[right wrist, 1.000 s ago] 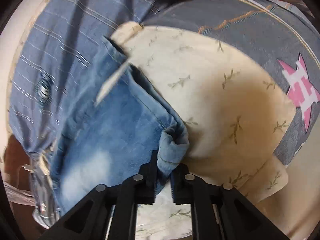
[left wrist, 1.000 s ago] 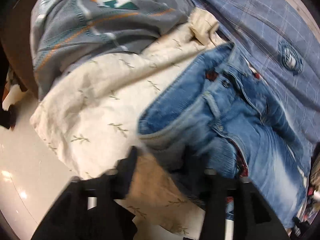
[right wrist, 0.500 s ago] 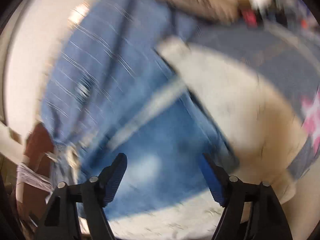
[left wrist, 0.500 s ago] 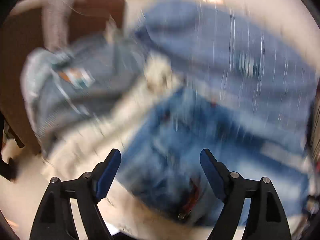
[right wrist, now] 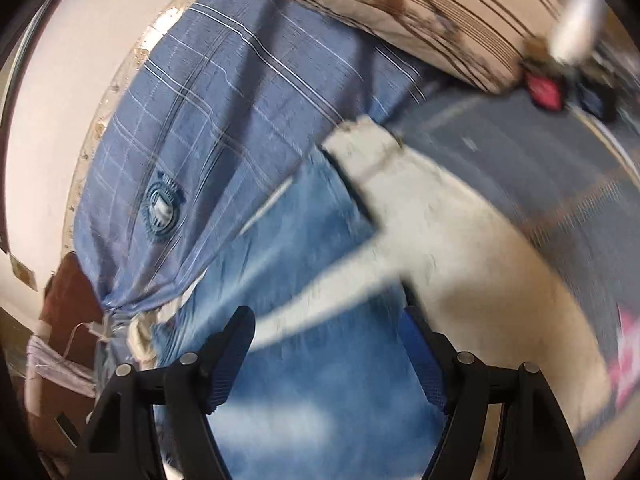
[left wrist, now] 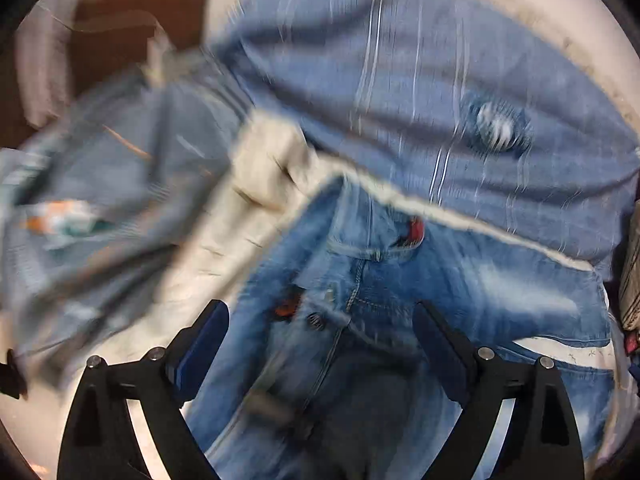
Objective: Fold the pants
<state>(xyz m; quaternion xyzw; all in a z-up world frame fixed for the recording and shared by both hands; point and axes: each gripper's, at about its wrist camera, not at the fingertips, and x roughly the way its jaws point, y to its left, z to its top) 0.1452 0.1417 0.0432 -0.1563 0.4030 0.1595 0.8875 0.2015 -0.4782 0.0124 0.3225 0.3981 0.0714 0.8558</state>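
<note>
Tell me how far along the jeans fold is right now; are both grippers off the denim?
Done: the jeans lie doubled on the cream sheet, waistband and fly facing up. In hand: nothing. The left gripper and right gripper have both just opened and hover over the denim, no cloth between their pads. Left: the bundle looks loose and wide, so probably another fold and some smoothing.
</note>
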